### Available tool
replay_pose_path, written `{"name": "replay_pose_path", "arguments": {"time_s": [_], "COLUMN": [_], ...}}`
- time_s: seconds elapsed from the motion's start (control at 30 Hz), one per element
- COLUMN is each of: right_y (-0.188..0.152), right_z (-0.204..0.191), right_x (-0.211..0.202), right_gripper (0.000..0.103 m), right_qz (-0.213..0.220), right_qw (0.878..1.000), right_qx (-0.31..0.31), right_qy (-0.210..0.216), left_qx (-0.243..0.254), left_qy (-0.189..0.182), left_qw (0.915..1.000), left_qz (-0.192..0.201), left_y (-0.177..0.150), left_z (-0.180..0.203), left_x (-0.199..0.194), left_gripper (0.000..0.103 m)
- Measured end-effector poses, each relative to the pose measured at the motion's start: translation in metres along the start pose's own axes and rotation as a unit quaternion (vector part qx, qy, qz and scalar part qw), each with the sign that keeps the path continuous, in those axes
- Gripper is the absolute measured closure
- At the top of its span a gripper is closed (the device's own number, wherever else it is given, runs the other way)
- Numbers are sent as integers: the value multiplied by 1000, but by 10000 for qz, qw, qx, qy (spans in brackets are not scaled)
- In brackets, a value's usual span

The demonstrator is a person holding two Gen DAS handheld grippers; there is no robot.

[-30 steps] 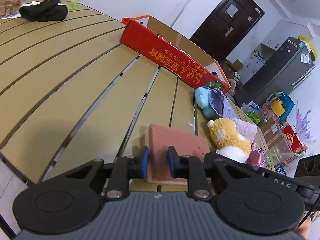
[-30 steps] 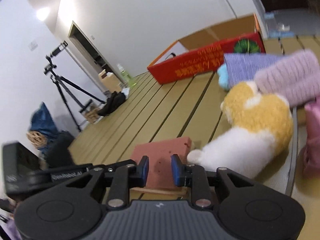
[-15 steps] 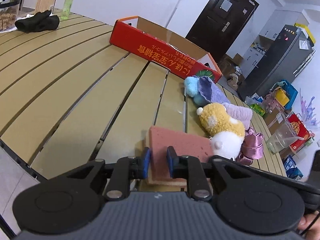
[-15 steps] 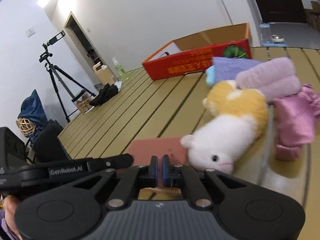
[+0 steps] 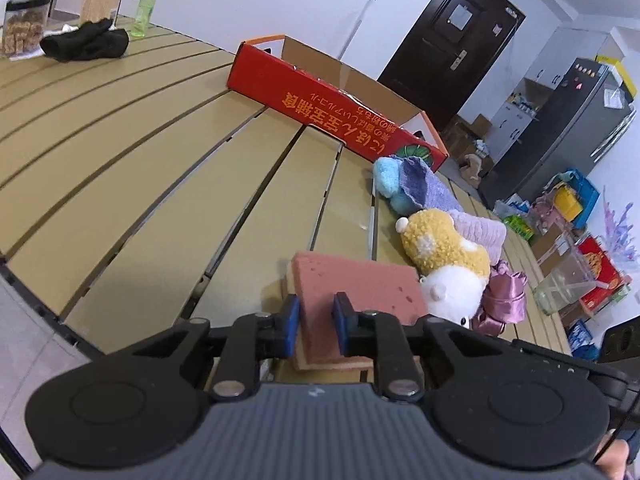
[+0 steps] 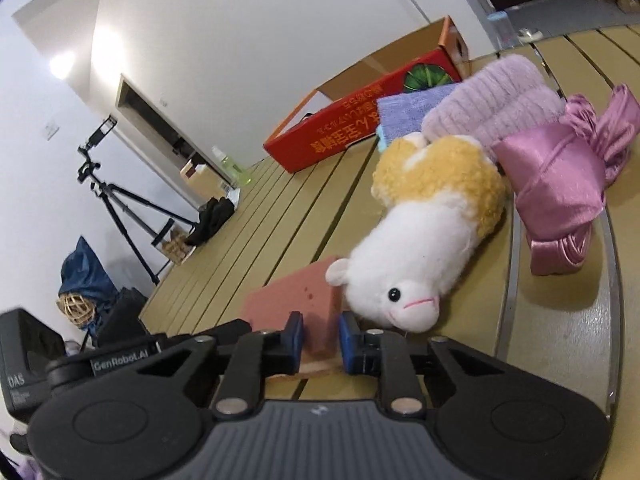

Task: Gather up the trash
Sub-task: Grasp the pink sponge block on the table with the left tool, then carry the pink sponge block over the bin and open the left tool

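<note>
A pink sponge (image 5: 360, 284) with a tan underside lies near the front edge of the slatted wooden table (image 5: 120, 168). My left gripper (image 5: 314, 322) has its blue pads on both sides of the sponge's near edge, shut on it. In the right wrist view my right gripper (image 6: 320, 336) stands with its pads on either side of the same sponge's (image 6: 296, 300) corner, narrowly parted. A red cardboard box (image 5: 332, 112), open at the top, stands at the back of the table and shows in the right wrist view (image 6: 360, 124).
A yellow-and-white plush toy (image 6: 428, 240) lies beside the sponge, with a lilac fluffy cloth (image 6: 496, 108), a purple towel (image 5: 424, 188) and a pink satin bundle (image 6: 560, 184). A black cloth (image 5: 84, 42), a green bottle (image 5: 144, 12) and a jar (image 5: 24, 24) sit far left.
My right gripper closed fully half a second ago and has since opened around the sponge's corner, its view tilting. My left gripper has stayed on the sponge while its view pulled back slightly.
</note>
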State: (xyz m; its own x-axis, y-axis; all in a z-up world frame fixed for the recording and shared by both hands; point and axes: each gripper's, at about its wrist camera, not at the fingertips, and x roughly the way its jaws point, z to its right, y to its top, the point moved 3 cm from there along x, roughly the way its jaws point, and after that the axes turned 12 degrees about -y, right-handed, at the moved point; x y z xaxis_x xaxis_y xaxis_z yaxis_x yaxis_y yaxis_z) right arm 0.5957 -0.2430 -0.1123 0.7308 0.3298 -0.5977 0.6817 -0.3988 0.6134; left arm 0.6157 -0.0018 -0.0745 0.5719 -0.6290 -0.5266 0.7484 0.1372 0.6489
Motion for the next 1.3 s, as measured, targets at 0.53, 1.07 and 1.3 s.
{"name": "replay_pose_path", "arguments": {"time_s": [0.53, 1.07, 1.3], "right_y": [-119, -167, -186], "right_z": [-53, 51, 49], "right_x": [-84, -44, -22], "right_gripper": [86, 84, 62], "right_qz": [-508, -1485, -1694], "right_qw": [9852, 9744, 9584], "right_qx": [-1517, -1217, -1660], "right_qy": [622, -1171, -1591], "left_qx": [-304, -525, -421], "left_qy": [115, 254, 1076], "left_qw": [9966, 9914, 9816], "left_qz": [760, -1169, -1519], "left_y": [-158, -218, -232], "left_z": [12, 1, -7], "left_x": [-149, 8, 30], "left_gripper": [85, 85, 60]}}
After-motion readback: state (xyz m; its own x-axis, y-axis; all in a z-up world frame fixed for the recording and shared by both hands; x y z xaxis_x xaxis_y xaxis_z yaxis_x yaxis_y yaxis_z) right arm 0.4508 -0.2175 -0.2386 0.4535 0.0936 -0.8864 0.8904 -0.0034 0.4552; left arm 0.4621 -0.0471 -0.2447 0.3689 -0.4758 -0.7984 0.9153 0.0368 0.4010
